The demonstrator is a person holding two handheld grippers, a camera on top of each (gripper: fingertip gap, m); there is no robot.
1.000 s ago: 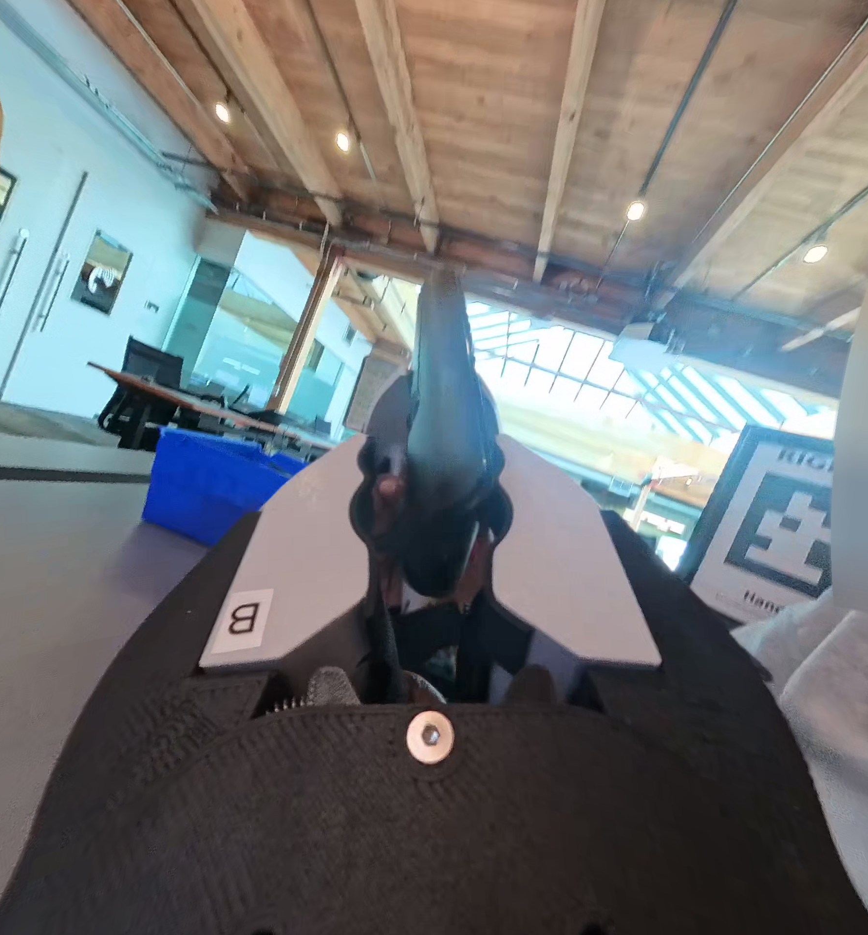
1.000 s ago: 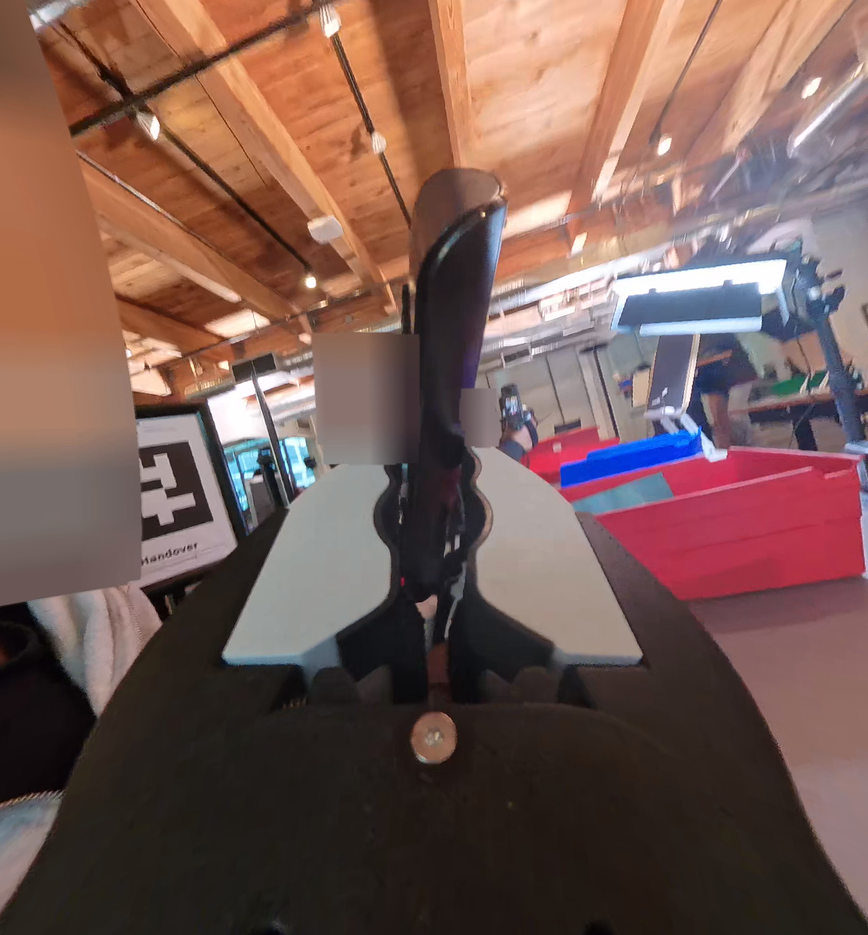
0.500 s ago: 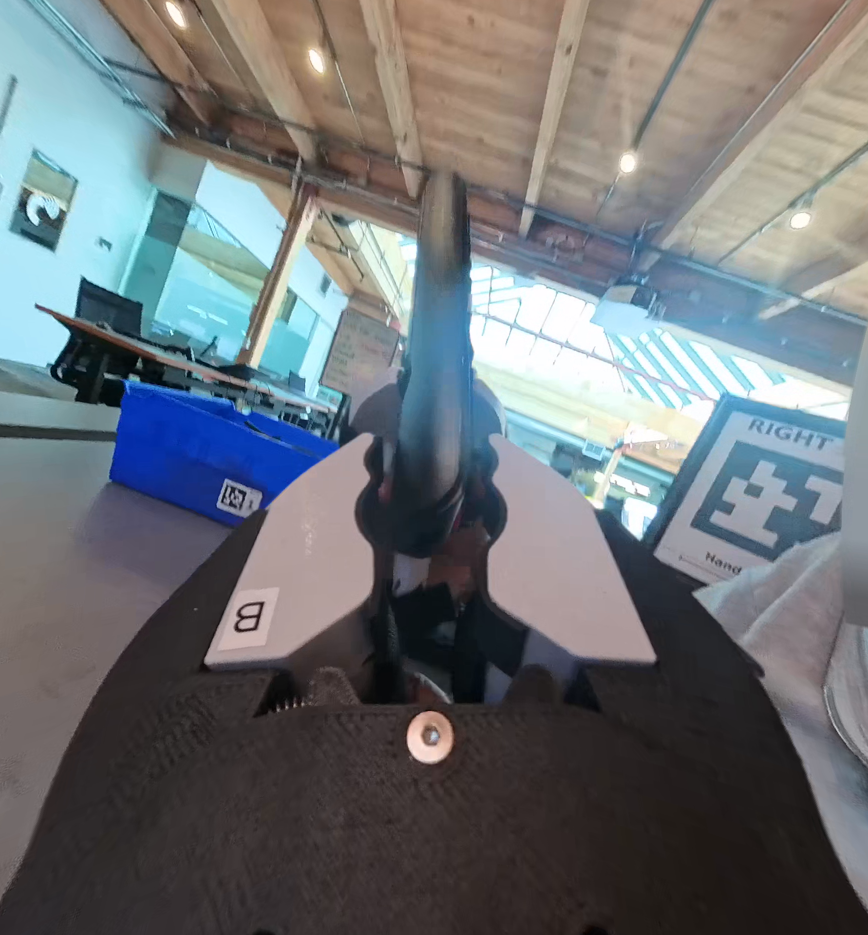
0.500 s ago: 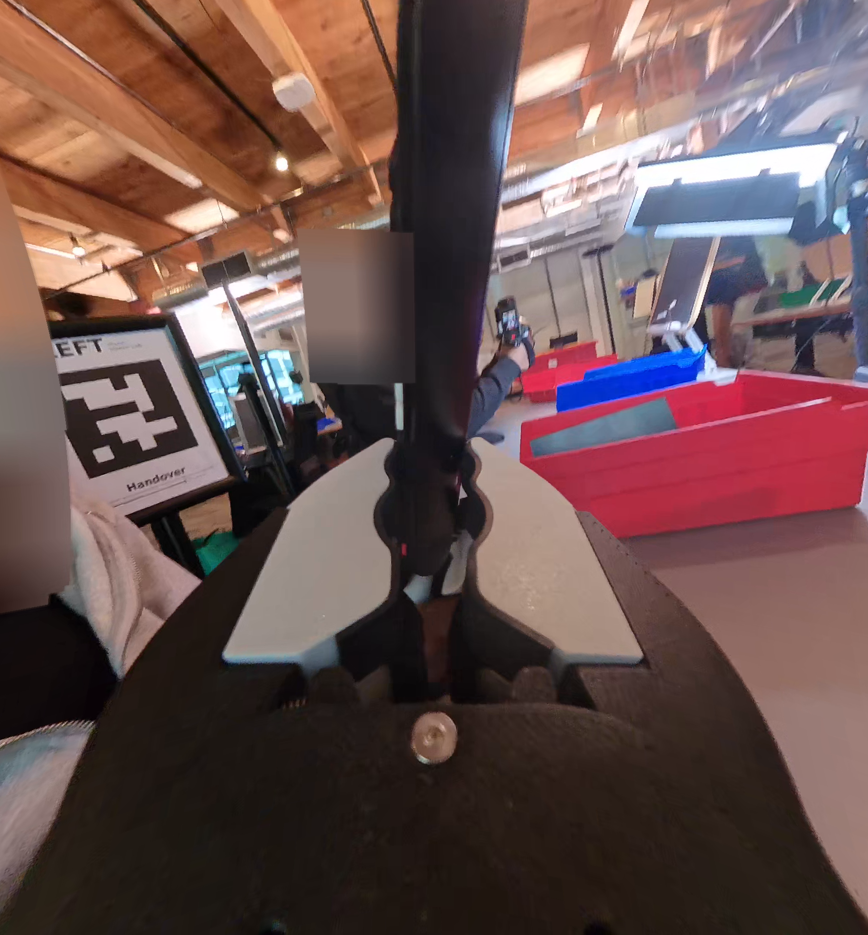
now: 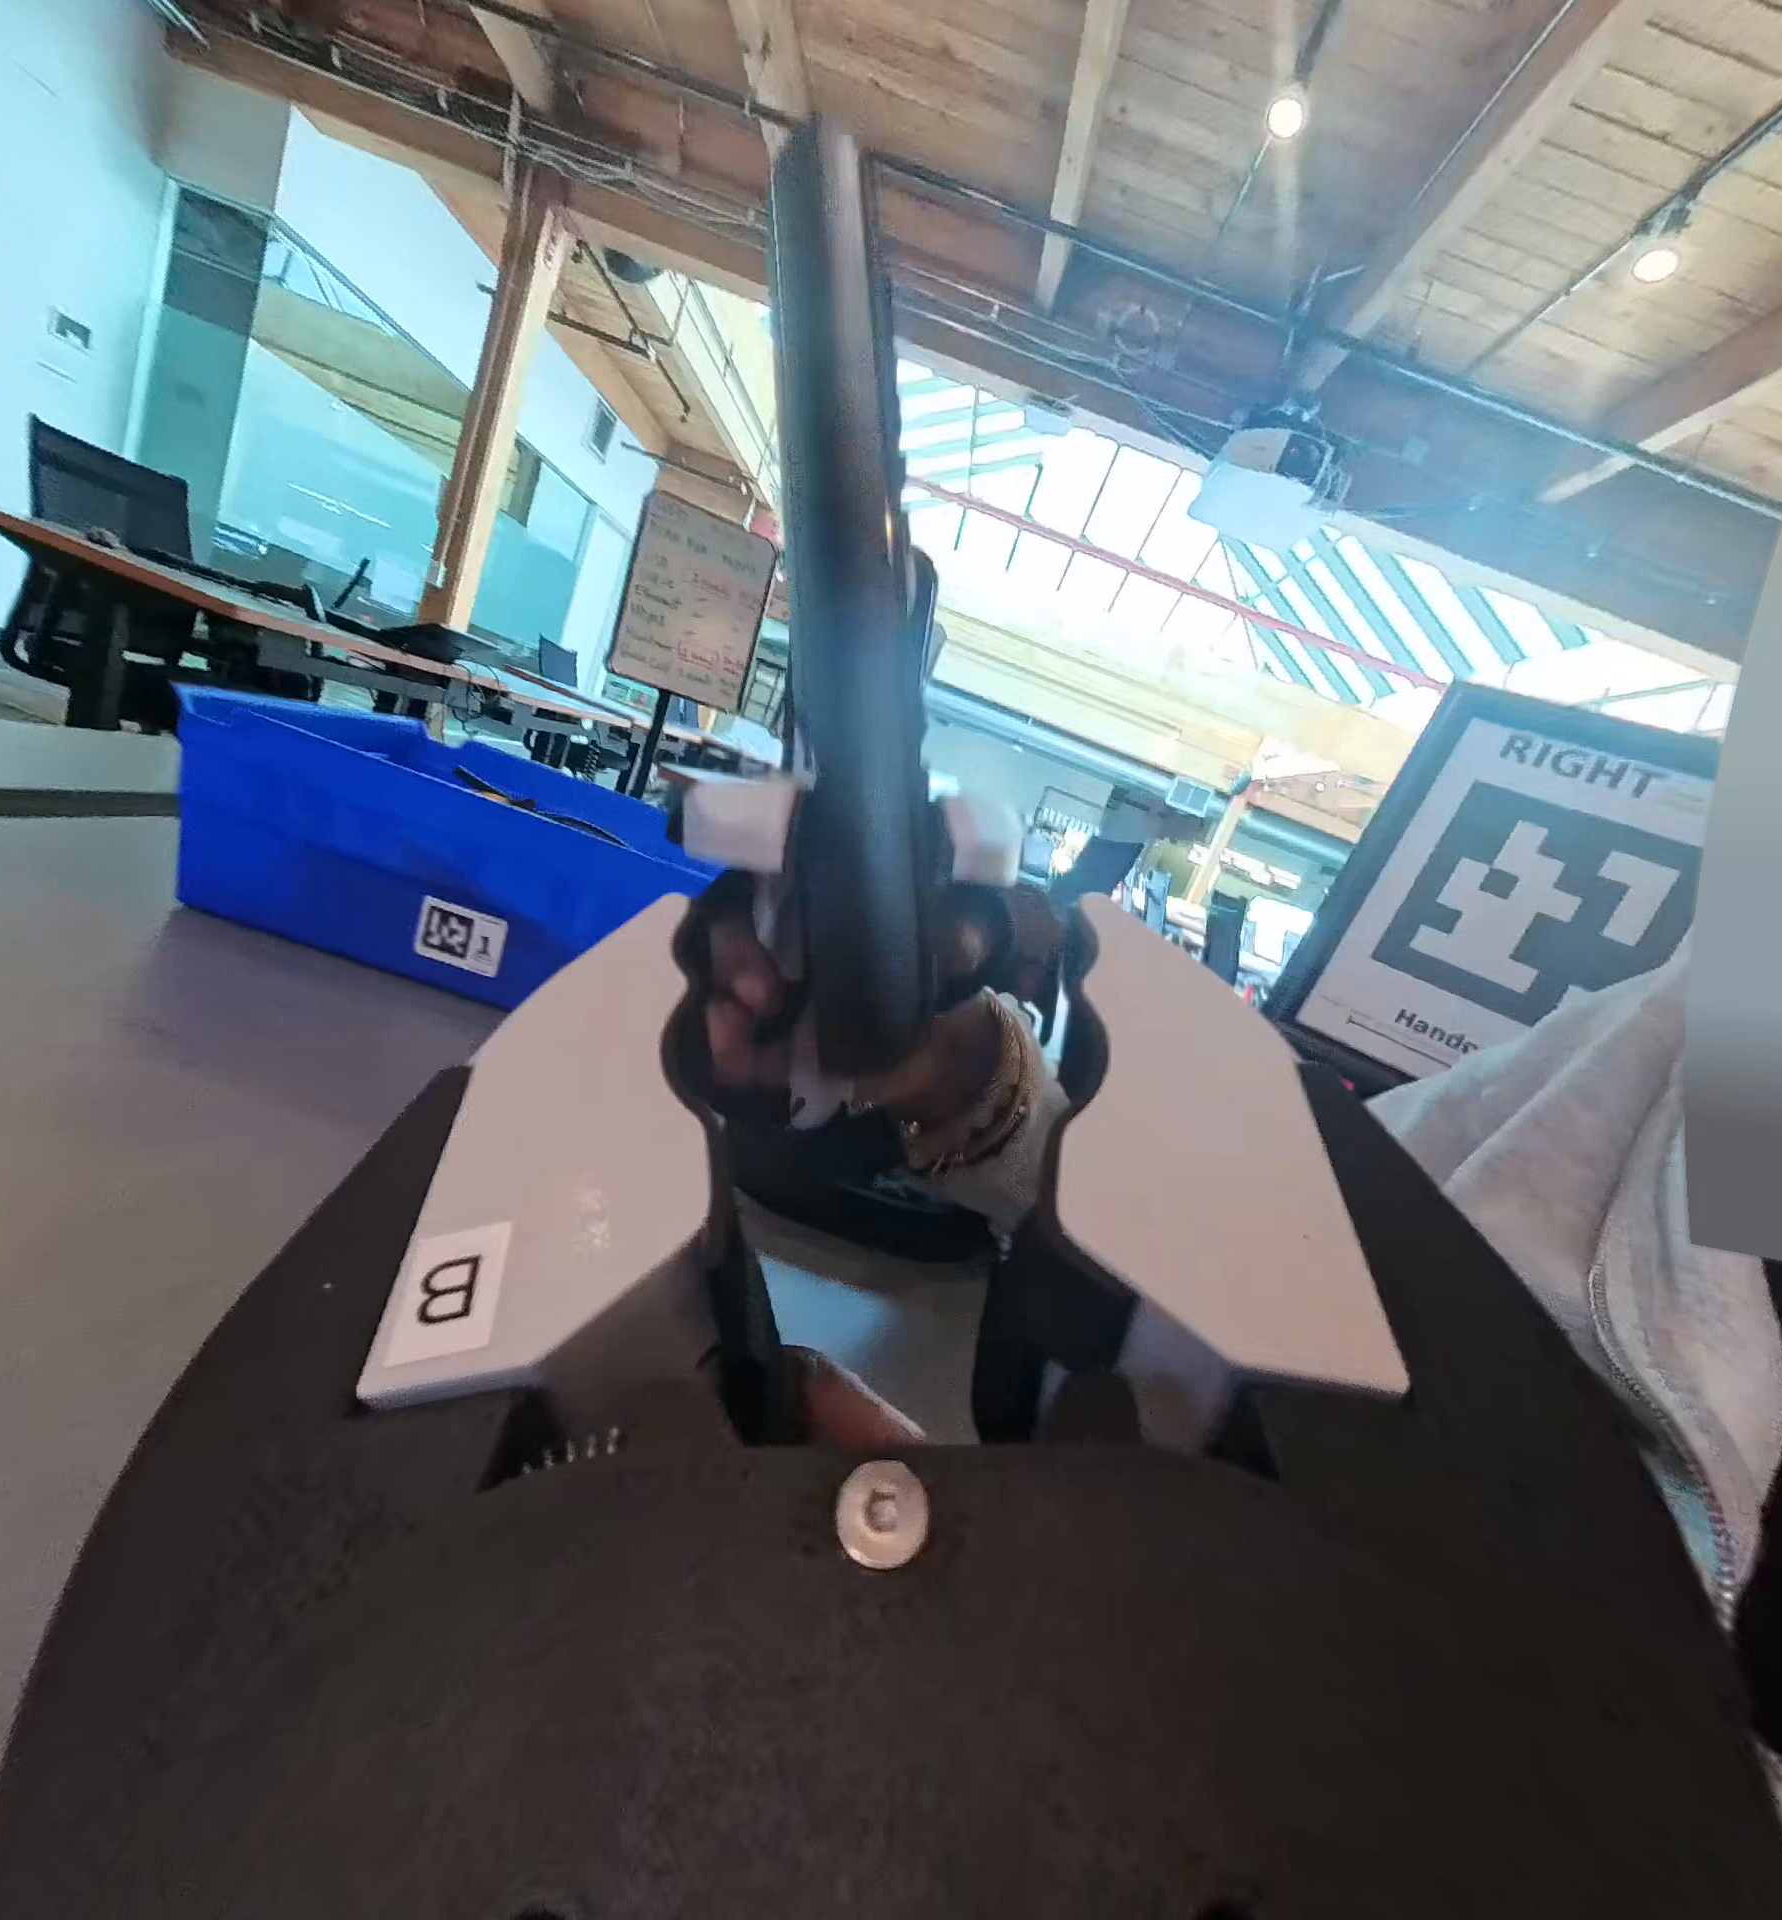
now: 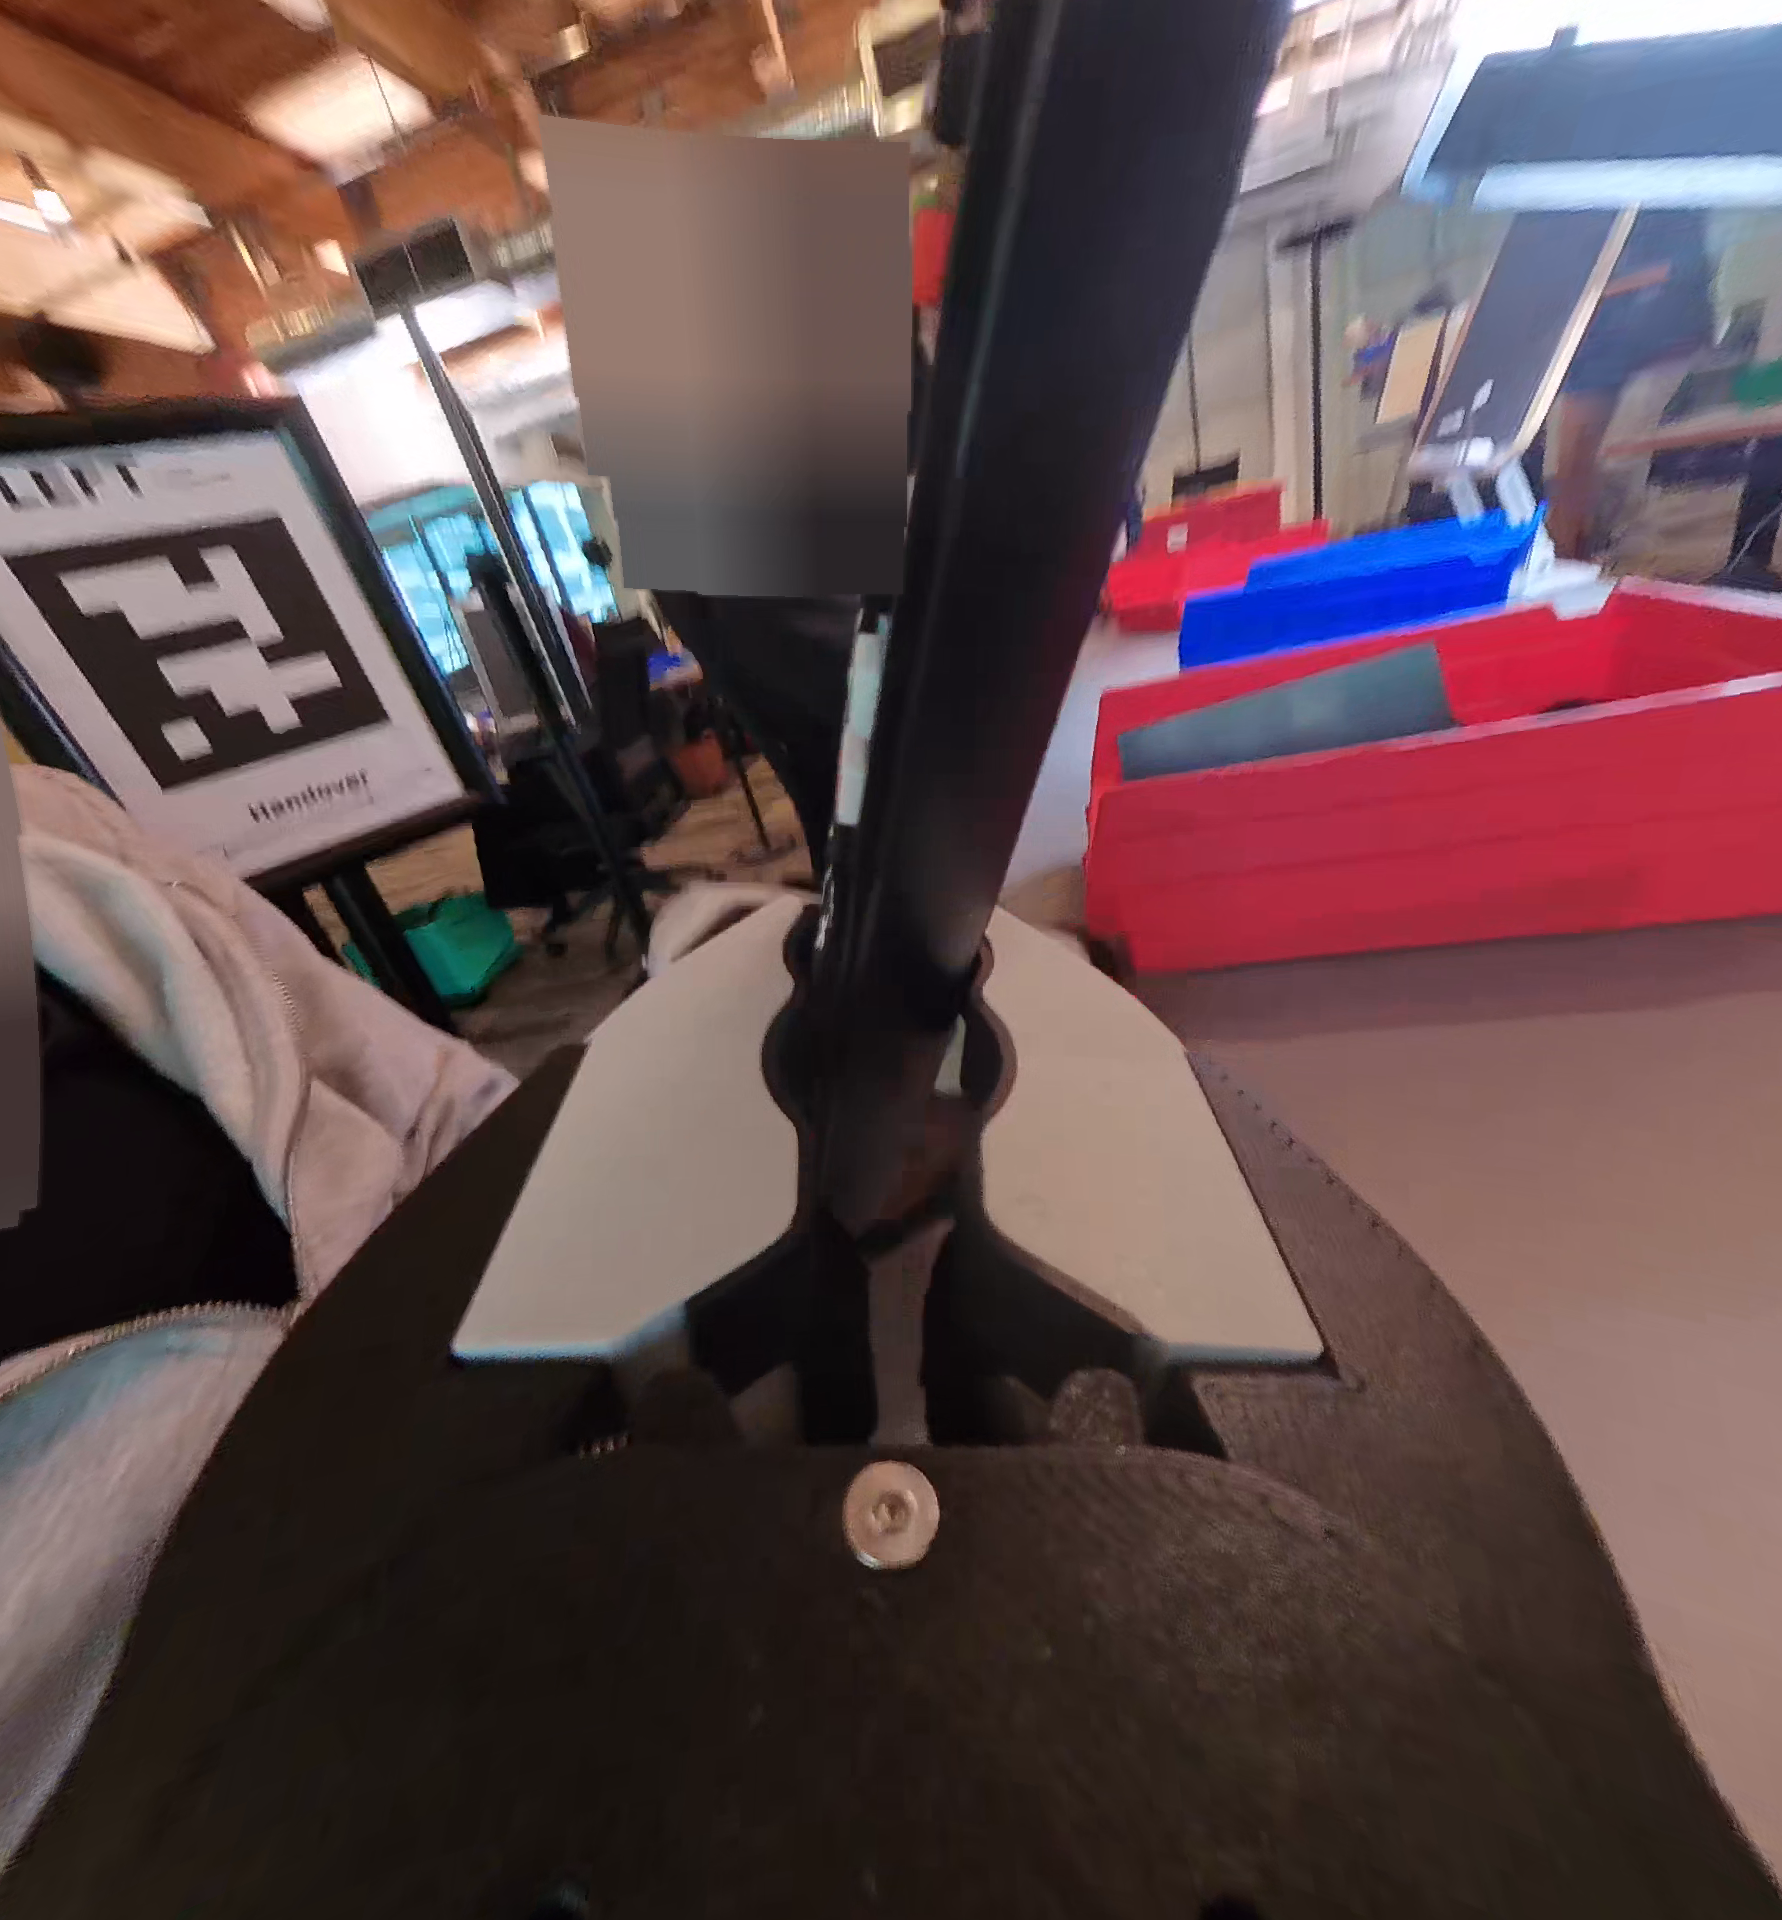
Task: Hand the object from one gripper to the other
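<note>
The object is a long, narrow black piece (image 5: 835,520) standing upright. In the left wrist view it rises between the two fingers of my left gripper (image 5: 882,935), which are spread apart and clear of it on both sides. Two white fingertips (image 5: 736,826) of the other gripper clasp it just beyond, with a hand wearing bracelets behind them. In the right wrist view my right gripper (image 6: 892,966) is shut on the lower end of the object (image 6: 1053,416), which leans right and runs out of the top of the frame.
A blue bin (image 5: 347,821) sits on the grey table (image 5: 87,1091) to the left. A red bin (image 6: 1438,831) sits on the table to the right. Framed marker boards (image 5: 1510,894) (image 6: 191,644) stand behind. A person's grey hooded sleeve (image 5: 1593,1195) is close by. My two grippers' fingertips are within a few centimetres of each other.
My left gripper was shut on the object and has now opened off it. My right gripper stays shut on it. Both views have tilted down toward the table.
</note>
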